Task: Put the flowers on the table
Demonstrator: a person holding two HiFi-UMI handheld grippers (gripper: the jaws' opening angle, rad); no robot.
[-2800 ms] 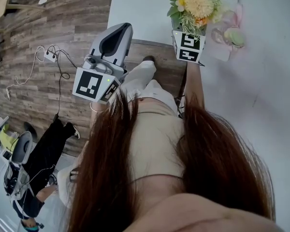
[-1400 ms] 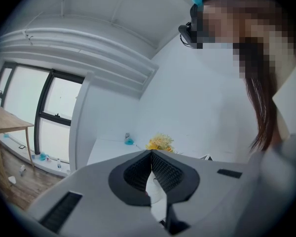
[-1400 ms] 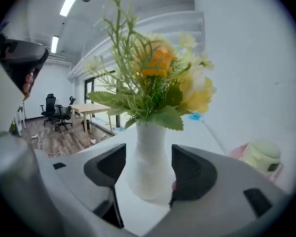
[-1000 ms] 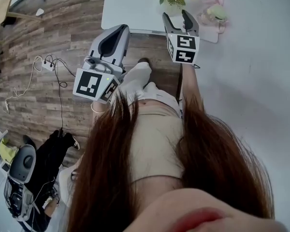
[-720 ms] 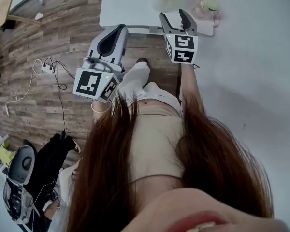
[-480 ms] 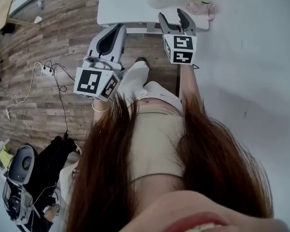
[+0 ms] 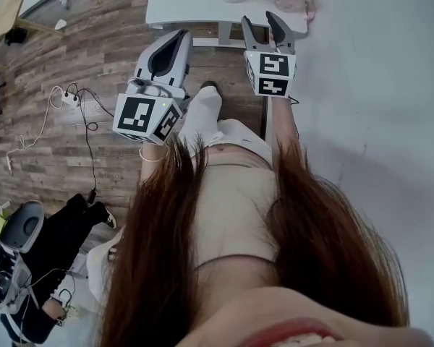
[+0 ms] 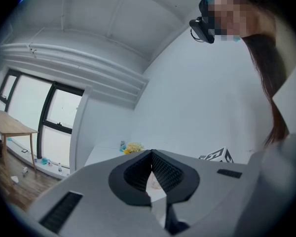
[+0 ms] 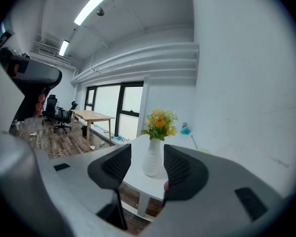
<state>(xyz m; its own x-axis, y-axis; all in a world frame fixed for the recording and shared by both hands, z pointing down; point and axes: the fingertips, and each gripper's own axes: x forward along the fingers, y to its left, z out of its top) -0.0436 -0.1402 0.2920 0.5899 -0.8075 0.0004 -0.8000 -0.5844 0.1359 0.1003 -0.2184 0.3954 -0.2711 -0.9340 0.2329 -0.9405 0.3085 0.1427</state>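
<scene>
Since the bunch of yellow and orange flowers with green leaves [image 9: 159,121] stands upright in a slim white vase [image 9: 153,158] on the white table [image 9: 140,182], the placing looks done.

Handling, judged: the vase is smooth, so probably slippery and breakable. It is top-heavy under the blooms and liable to tip. Stems and petals are soft and offer no place for a grip. The best hold is across the vase body, below the neck, with the jaws level.

Right gripper [image 7: 262,22]: jaws apart, have just been closing somewhat, nothing between the pads. The vase shows through the gap, straight ahead but well beyond the tips.

Left gripper [image 7: 175,38]: jaws together, empty, beside the right one, short of the table edge.
</scene>
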